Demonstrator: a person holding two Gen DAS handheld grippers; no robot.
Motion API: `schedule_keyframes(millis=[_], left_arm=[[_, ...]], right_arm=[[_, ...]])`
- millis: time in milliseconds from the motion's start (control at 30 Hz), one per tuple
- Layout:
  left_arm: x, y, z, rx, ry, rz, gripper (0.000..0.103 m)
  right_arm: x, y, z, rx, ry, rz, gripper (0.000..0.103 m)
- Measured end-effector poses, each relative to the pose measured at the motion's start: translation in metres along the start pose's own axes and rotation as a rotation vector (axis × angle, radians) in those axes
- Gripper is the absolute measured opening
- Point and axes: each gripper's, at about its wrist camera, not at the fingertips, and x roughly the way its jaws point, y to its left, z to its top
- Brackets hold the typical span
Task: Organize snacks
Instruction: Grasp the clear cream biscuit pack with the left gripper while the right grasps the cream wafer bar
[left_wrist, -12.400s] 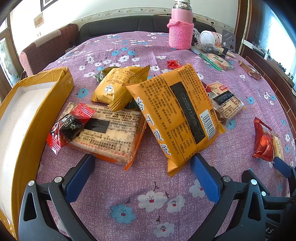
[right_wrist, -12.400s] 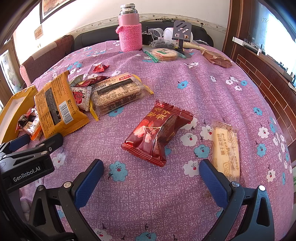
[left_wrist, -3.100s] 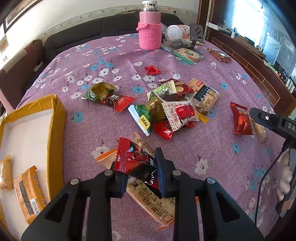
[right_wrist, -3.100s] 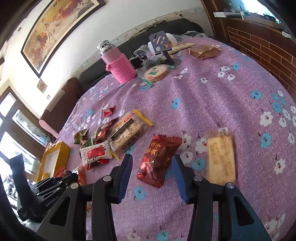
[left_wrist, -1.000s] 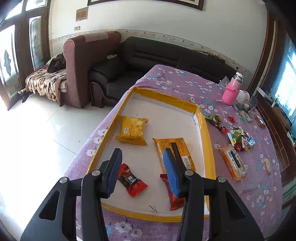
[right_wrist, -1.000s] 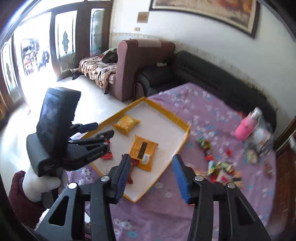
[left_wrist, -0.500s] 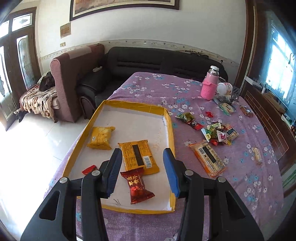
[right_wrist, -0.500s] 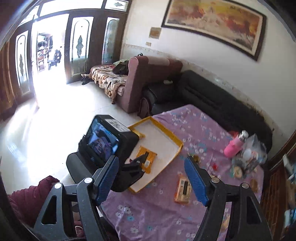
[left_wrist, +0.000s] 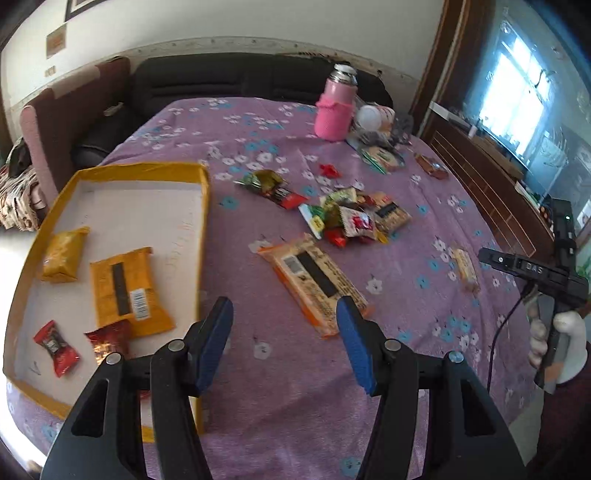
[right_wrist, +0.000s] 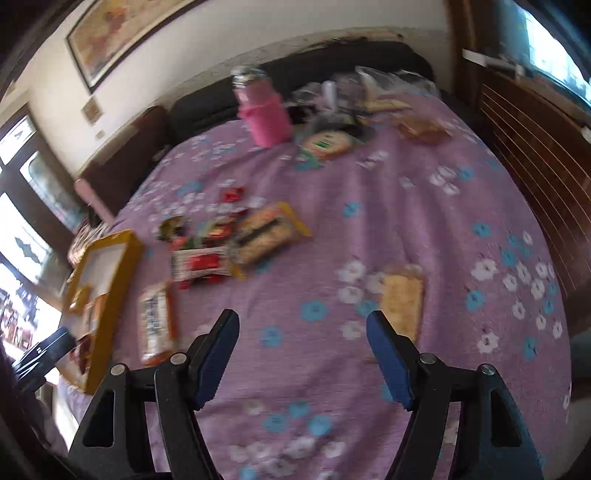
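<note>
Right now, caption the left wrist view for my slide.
Open left hand-held gripper above the long cracker pack; four snacks lie in the yellow tray.

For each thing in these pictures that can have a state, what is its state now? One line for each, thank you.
Left claw: open, holding nothing.
Right claw: open, holding nothing.
Yellow cardboard tray: holds four snack packets.
Long orange-edged cracker packet: flat on the purple cloth, outside the tray.
Pink flask in knitted sleeve: upright, cap on.
Pile of small snack packets: still unsorted.
</note>
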Motion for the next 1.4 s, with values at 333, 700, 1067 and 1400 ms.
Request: schedule_keyframes(millis=[333,700,1067,1400], left_arm=[[0.049,-0.018,0.008,-0.031,0.08,0.002,0.057],[0.081,-0.005,0.01,-0.064,0.135,0.05,0.057],[0.09,-0.003,0.009,-0.086,0.148,0.022,0.057],[0.101,-0.007,0.015,-0.091,0.136,0.049,0.062]], right_arm=[[0.033,-0.066,-0.004,0.189,-0.028,-0.027,0.071],[0.035,-0.039,0.007,0.097,-0.062,-0.166,0.062],[0.042,-0.071,0.003,0.236,0.003,0.156,0.059],[0.061,-0.025,-0.007,-0.013,0.019,-0.202,0.063]])
